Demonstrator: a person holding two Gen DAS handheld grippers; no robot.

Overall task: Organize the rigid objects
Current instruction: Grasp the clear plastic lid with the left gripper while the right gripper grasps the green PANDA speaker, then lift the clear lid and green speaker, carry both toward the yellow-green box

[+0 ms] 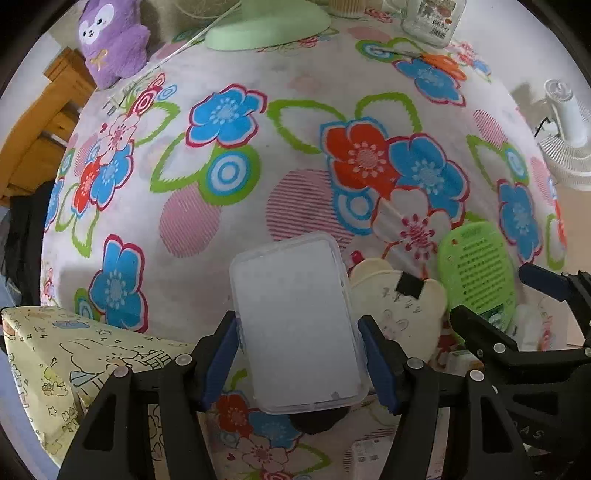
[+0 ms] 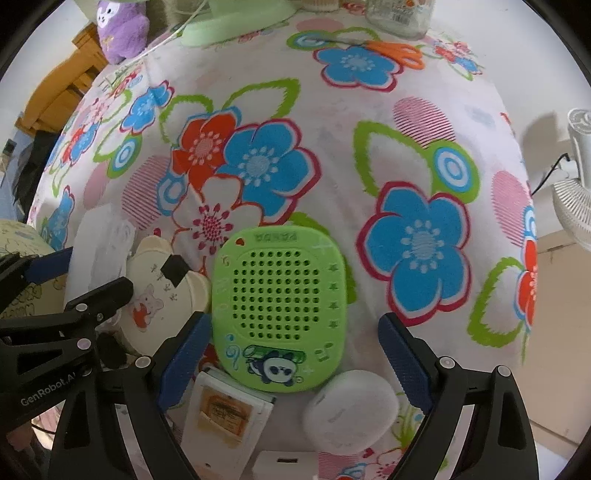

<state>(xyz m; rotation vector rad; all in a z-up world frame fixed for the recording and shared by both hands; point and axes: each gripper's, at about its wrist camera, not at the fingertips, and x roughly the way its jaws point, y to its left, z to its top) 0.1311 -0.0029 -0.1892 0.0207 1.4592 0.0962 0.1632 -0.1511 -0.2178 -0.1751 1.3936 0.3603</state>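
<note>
My left gripper is shut on a clear plastic box, holding it above the flowered tablecloth. It also shows at the left of the right wrist view. My right gripper is open around a green perforated panda case lying flat on the cloth. That case also shows in the left wrist view. A cream bear-shaped case with a black patch lies between the two; it shows in the left wrist view too.
A cream card case, a white round box and a small white box lie near my right fingers. A yellow cartoon-print box stands left. Purple plush, green lamp base, glass jar and orange scissors sit far back. A fan stands right.
</note>
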